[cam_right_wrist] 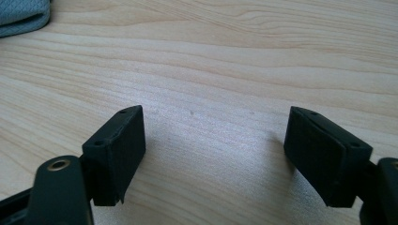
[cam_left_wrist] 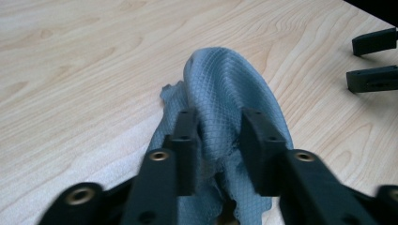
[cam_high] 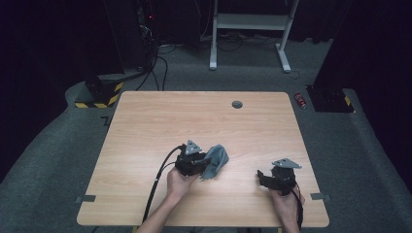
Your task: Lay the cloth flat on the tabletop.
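Cloth (cam_left_wrist: 225,89) bunched between left claw (cam_left_wrist: 218,136) jaws

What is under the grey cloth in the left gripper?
Bare wooden table lies around and beneath the grey cloth, which the left gripper pinches. The bunched folds cover whatever might sit under them.

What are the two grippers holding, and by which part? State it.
The left gripper pinches a bunched fold of the grey cloth between its fingers. The right gripper is open, holding nothing.
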The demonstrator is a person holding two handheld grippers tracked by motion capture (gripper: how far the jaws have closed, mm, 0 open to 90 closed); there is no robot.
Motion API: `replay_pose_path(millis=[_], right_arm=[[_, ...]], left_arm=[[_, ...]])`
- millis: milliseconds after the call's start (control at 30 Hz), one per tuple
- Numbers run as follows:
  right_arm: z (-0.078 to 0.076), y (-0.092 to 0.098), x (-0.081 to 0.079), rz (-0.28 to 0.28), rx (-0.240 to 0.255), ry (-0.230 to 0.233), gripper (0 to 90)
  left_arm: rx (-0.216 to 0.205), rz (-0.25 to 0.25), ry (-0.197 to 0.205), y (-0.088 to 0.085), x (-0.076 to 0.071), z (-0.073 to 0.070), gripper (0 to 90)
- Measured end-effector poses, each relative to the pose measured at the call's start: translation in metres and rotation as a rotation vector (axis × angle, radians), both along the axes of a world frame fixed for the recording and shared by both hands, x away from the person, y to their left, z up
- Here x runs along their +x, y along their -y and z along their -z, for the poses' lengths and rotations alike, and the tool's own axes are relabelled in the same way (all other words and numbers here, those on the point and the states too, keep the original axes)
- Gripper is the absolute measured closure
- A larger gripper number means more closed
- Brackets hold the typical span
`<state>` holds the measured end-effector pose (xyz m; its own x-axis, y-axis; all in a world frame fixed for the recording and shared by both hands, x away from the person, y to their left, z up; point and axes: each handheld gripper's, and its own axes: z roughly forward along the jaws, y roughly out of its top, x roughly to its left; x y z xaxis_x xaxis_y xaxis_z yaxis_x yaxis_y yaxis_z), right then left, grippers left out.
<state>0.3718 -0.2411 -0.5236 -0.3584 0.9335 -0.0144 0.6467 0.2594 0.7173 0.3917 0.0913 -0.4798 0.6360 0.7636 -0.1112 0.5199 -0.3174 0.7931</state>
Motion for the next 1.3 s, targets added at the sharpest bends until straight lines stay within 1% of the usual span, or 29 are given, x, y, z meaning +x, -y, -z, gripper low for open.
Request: replay_pose_path(millis=[133,233,333,467,500,533,567,633,667,700,767,800,867,1000,1033,1100,1167,1200,1300], right_arm=[[0.0,0.0,0.0,-0.002,0.001,0.002,22.4],[0.0,0.0,-0.001,-0.004,0.001,0.003,23.0],[0.0,0.0,-0.001,-0.002,0.0,0.004,23.0],[0.0,0.0,-0.001,-0.001,-0.002,0.005,24.1],[0.0,0.0,-0.001,0.002,0.001,0.009,28.3],[0.0,0.0,-0.001,0.001,0.001,0.014,30.6],[-0.001,-0.001,-0.002,0.002,0.002,0.017,34.9],[-0.001,-0.002,-0.003,0.006,0.005,0.023,41.0],[-0.001,-0.004,-0.004,0.008,0.007,0.021,45.0],[-0.002,-0.006,-0.005,0.001,0.004,0.015,46.3],[-0.004,-0.011,-0.006,-0.03,0.007,0.003,46.9],[-0.004,-0.015,-0.008,-0.05,0.018,-0.002,47.3],[-0.006,-0.023,-0.011,-0.1,0.036,0.004,48.5],[-0.014,-0.042,-0.019,-0.206,0.095,0.023,51.2],[-0.017,-0.049,-0.021,-0.243,0.12,0.028,52.1],[-0.02,-0.058,-0.023,-0.297,0.148,0.029,52.7],[-0.022,-0.071,-0.024,-0.344,0.159,0.027,52.8],[-0.022,-0.077,-0.024,-0.365,0.163,0.024,53.1],[-0.021,-0.093,-0.023,-0.409,0.159,0.005,54.3]], left_arm=[[0.0,-0.002,-0.001,0.0,0.001,0.001,80.5],[-0.005,-0.002,0.001,-0.002,0.002,0.0,86.4],[-0.02,-0.006,-0.005,-0.005,0.003,-0.001,88.3],[-0.019,-0.006,-0.008,-0.007,0.004,-0.003,88.9],[-0.016,-0.001,-0.004,-0.009,0.005,-0.005,89.0],[-0.016,-0.001,-0.004,-0.009,0.005,-0.005,89.0],[-0.016,0.001,0.005,-0.01,0.006,-0.009,89.1],[-0.024,0.0,0.011,-0.011,0.006,-0.012,89.1],[-0.024,0.0,0.014,-0.011,0.007,-0.013,89.2],[-0.031,-0.002,0.02,-0.012,0.007,-0.014,89.2],[-0.033,-0.007,0.022,-0.014,0.008,-0.015,89.2],[-0.041,-0.013,0.015,-0.015,0.008,-0.015,89.2],[-0.042,-0.017,0.018,-0.016,0.009,-0.015,89.2],[-0.055,-0.033,0.023,-0.021,0.011,-0.017,89.2],[-0.06,-0.037,0.019,-0.022,0.011,-0.017,89.2],[-0.056,-0.044,0.024,-0.024,0.013,-0.017,89.2],[-0.055,-0.051,0.024,-0.026,0.014,-0.017,89.2],[-0.062,-0.058,0.022,-0.027,0.014,-0.017,89.2],[-0.06,-0.067,0.023,-0.029,0.016,-0.017,89.2]])
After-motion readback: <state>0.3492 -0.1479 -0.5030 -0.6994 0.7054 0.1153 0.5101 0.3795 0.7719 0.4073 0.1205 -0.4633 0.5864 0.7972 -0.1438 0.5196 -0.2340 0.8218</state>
